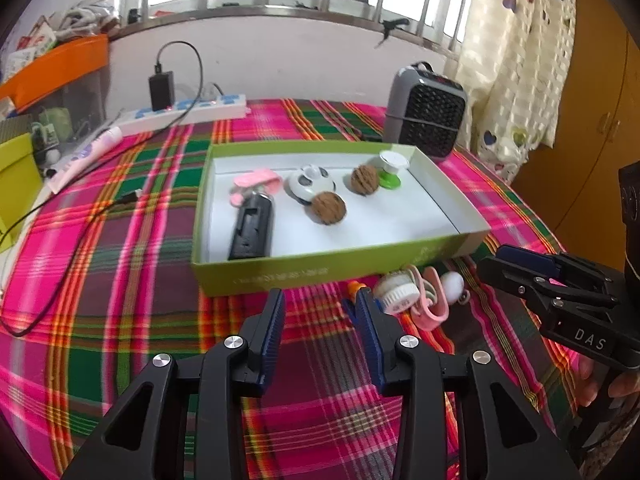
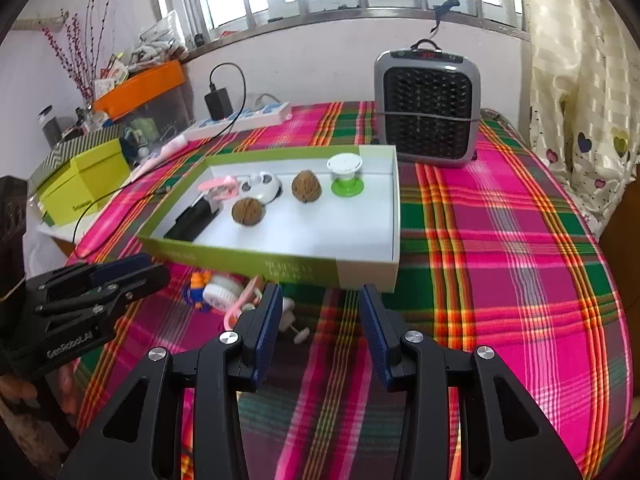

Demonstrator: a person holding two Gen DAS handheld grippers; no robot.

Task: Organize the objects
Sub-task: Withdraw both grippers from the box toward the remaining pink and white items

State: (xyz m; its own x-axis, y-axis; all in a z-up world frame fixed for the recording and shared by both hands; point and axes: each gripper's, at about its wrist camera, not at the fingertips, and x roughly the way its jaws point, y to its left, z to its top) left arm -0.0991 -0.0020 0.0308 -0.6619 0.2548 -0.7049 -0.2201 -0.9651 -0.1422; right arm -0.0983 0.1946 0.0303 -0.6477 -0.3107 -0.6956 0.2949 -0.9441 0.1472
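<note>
A green box (image 1: pixel 304 270) (image 2: pixel 280 266) with a white inside sits on the plaid tablecloth. It holds two walnuts (image 1: pixel 328 208) (image 2: pixel 248 211), a black device (image 1: pixel 252 228), a pink clip (image 1: pixel 256 180), a white round toy (image 1: pixel 310 184) and a green-and-white spool (image 1: pixel 392 168) (image 2: pixel 346 176). In front of the box lie a white round gadget (image 1: pixel 396 290) (image 2: pixel 220 294), a pink clip (image 1: pixel 430 304), a small blue-orange toy (image 1: pixel 354 292) (image 2: pixel 196 284) and a white bulb-like piece (image 1: pixel 452 286). My left gripper (image 1: pixel 320 312) is open and empty, just before these. My right gripper (image 2: pixel 320 312) is open and empty.
A grey heater (image 2: pixel 426 108) (image 1: pixel 426 110) stands behind the box. A white power strip (image 1: pixel 188 110) with a black charger and cable lies at the back left. A yellow-green box (image 2: pixel 84 184) and an orange-lidded bin (image 2: pixel 140 88) stand at the left. A curtain hangs right.
</note>
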